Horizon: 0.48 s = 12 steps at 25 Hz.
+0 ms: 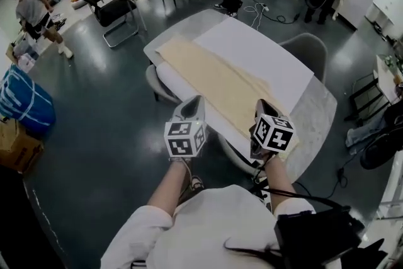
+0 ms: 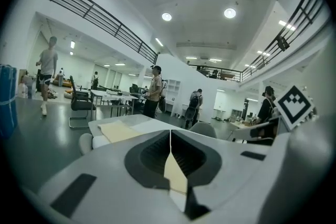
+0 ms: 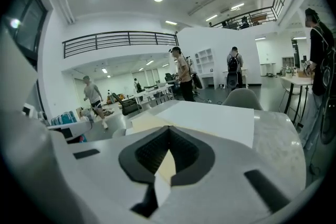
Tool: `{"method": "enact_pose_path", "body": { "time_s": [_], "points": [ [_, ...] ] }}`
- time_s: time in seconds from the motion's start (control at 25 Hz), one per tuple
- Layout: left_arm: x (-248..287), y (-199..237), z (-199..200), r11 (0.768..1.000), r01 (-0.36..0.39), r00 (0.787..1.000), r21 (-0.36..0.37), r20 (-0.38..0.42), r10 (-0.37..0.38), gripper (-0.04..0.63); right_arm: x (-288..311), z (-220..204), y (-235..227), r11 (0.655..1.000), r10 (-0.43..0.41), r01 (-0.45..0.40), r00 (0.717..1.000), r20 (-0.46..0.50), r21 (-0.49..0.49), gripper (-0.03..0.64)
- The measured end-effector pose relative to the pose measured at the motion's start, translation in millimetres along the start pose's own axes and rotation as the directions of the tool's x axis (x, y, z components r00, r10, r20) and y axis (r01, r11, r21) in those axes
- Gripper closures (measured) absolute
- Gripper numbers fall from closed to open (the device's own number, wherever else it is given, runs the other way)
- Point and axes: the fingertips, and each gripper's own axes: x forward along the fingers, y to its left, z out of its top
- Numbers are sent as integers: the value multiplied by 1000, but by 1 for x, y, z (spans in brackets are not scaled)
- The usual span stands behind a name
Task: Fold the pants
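— Why are both grippers down at the near end of the pants (image 1: 208, 75)?

— That looks like the end they mean to carry over. The pants lie flat and lengthwise on the desk (image 1: 318, 111), running away from the person, partly over a white sheet (image 1: 255, 50). The near edge is the one within easy reach.

— And they really have hold of it?

— Yes. On the left gripper (image 1: 192, 101) the fingers (image 2: 149, 157) are closed tight, with a sliver of cream cloth pinched in the seam between them. It's the same on the right gripper (image 1: 262, 105), where cream cloth shows between the closed fingers (image 3: 149, 153).

— Why one at each side, and not both together?

— I'd say it's to keep that edge spread (a single pinch would let the cloth sag and bunch). With the two corners held well apart, the edge should stay straight when it goes over.

— So how far along is the fold?

— It's barely begun, by my reckoning. Most of the length lies full and flat on the desk, and nothing is doubled over yet.
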Motion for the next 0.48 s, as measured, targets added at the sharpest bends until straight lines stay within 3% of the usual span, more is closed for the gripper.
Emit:
{"method": "enact_pose_path", "body": {
  "time_s": [0.24,0.48],
  "points": [
    [42,42,1,999,22,999,-44,-32,-23,585,36,5,3,997,-62,62,998,-12,40,624],
    [76,38,-16,997,50,994,-64,-95,-56,585,54,1,-23,991,-119,121,992,-39,55,624]
  ]
}}
